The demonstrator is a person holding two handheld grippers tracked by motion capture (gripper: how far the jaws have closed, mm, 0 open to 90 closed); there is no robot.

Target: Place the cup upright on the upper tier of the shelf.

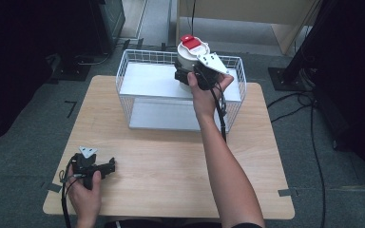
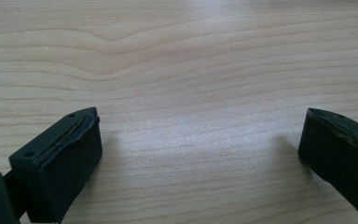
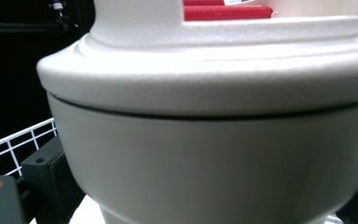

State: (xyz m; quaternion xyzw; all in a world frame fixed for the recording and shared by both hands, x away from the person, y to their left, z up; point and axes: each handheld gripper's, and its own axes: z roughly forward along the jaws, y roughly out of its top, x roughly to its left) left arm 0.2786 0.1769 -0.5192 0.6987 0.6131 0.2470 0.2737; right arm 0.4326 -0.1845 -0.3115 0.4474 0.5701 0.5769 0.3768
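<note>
Setting: grey carpeted floor [image 1: 24,118] with dark stands and cables around a light wood-grain counter [image 1: 171,171].

Item 1: white wire basket [image 1: 123,71], standing at the far middle of the counter, with a white shelf panel [image 1: 147,78] inside and a lower white panel [image 1: 161,116] showing at its near side.

Item 2: white canister [image 1: 186,57], round, with a white lid carrying a red flap [image 1: 190,42]. It sits upright at the far right part of the basket, over the shelf panel; whether it rests on the panel or is lifted clear of it cannot be told. In the right gripper view its body [image 3: 214,163] and the overhanging lid rim are seen close up, the red flap [image 3: 228,11] at the top edge.

Item 3: right gripper [image 1: 190,76], held in the person's right hand [image 1: 204,95], arm reaching across the counter into the basket. Jaws closed against the canister's sides, one on each flank.

Item 4: left gripper [image 1: 105,167], held in the left hand [image 1: 86,192] at the near left of the counter, low over the bare wood. Jaws spread wide apart with nothing between them.
</note>
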